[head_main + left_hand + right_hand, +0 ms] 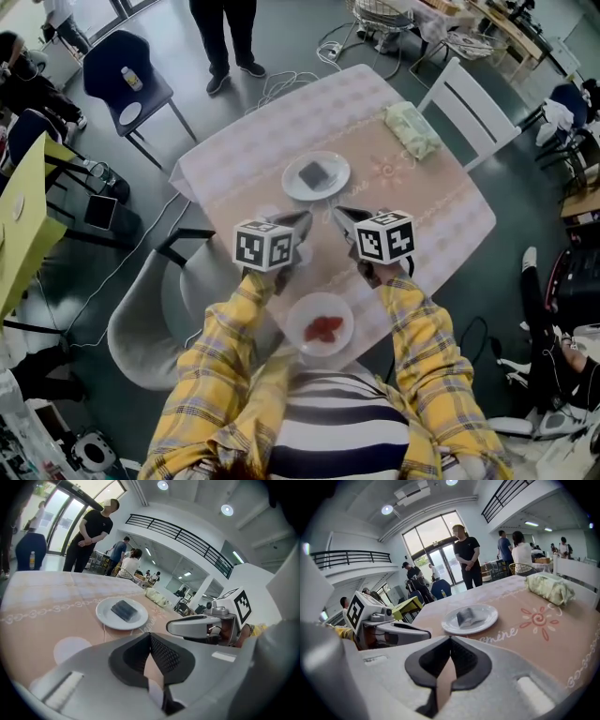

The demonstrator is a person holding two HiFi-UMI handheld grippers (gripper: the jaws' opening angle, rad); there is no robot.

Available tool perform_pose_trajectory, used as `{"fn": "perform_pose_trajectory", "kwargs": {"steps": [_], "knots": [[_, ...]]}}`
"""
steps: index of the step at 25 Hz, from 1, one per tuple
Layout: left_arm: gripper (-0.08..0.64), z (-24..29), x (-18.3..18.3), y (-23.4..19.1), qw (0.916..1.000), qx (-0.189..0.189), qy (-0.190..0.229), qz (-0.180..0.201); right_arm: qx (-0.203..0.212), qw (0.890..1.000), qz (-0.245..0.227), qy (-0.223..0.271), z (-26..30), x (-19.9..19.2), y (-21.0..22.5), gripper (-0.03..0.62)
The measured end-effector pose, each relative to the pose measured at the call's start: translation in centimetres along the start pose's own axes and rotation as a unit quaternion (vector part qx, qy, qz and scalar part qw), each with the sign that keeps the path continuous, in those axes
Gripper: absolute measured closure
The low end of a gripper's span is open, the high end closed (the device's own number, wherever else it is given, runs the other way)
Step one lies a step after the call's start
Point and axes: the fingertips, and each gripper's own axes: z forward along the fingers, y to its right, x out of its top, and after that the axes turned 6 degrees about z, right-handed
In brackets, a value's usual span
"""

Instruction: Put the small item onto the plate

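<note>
Shallow white dish of red pieces being kept at the near table edge, left gripper and right gripper being held pressed together, empty, over bare patterned tablecloth, flat dark rectangular item being borne on round white plate just beyond, crumpled green bundle by the far edge.

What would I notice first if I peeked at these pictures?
Two grippers topped with black-and-white marker cubes, the left gripper and the right gripper, are side by side over the middle of the pink table, both shut and empty. Just beyond them a white plate holds a dark grey block. Nearest the person, a small dish holds red pieces.
</note>
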Motion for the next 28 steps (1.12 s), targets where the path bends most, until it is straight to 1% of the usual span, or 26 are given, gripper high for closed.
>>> {"fn": "perform_pose_trajectory", "kwargs": {"steps": [4,9,16,22,28], "knots": [[0.557,-0.5,-1.0,1.0,1.0000,-0.003,-0.001,-0.006,-0.003,1.000,0.004,-0.005,-1.0,-1.4,-0.1,0.595],[0.557,-1.3,-2.1,2.2,1.0000,-0.003,-0.005,0.001,-0.006,1.000,0.002,-0.008,-1.8,-2.8,-0.7,0.595],[0.557,-2.6,-3.4,3.8,1.0000,-0.009,-0.003,-0.002,-0.010,1.000,-0.003,-0.017,-2.8,-4.4,-1.5,0.595],[0.557,-4.4,-4.0,5.1,0.9999,0.000,0.009,0.015,-0.006,1.000,-0.007,-0.016,-4.6,-6.2,-2.4,0.595],[0.557,-6.2,-4.7,6.3,0.9998,-0.007,0.017,0.009,0.001,1.000,-0.018,-0.015,-6.1,-7.4,-3.7,0.595]]}}
